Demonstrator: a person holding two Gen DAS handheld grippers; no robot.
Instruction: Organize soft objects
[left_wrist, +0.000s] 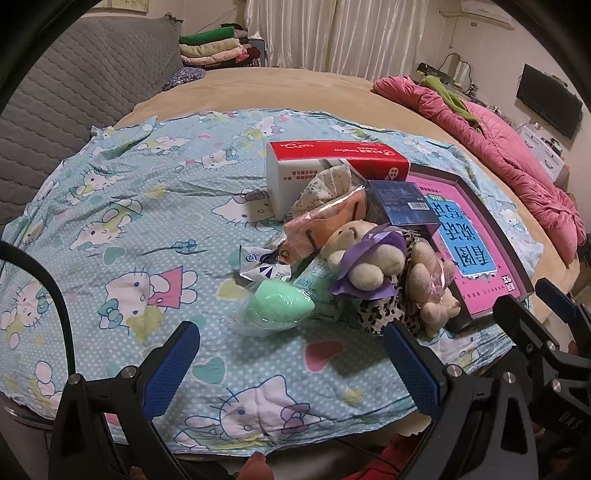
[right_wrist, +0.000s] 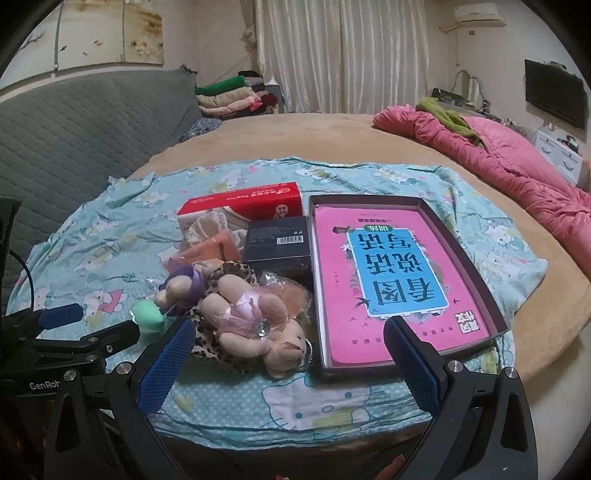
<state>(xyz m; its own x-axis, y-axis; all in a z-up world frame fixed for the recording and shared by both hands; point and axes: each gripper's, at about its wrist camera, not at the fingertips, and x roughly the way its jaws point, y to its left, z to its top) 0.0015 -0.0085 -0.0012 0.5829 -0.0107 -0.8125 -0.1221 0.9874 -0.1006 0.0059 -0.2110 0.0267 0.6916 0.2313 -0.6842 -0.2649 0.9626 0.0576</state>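
Observation:
A heap of soft things lies on the blue cartoon-cat cloth (left_wrist: 122, 206): a bear in a purple dress (left_wrist: 364, 254), a bear in a pink dress (right_wrist: 245, 317) lying on leopard-print fabric (right_wrist: 207, 343), a mint green sponge egg (left_wrist: 277, 306) and an orange pouch (left_wrist: 317, 229). My left gripper (left_wrist: 291, 354) hovers open just short of the green egg, holding nothing. My right gripper (right_wrist: 290, 347) stands open in front of the pink-dress bear, also with nothing in it. The left gripper (right_wrist: 70, 325) shows at the left edge of the right wrist view.
A red and white tissue box (left_wrist: 332, 162), a dark small box (right_wrist: 279, 243) and a dark shallow tray (right_wrist: 476, 254) holding a pink and blue book (right_wrist: 391, 273) sit by the heap. A pink quilt (right_wrist: 509, 155) lies far right; a grey sofa back (left_wrist: 74, 96) rises left.

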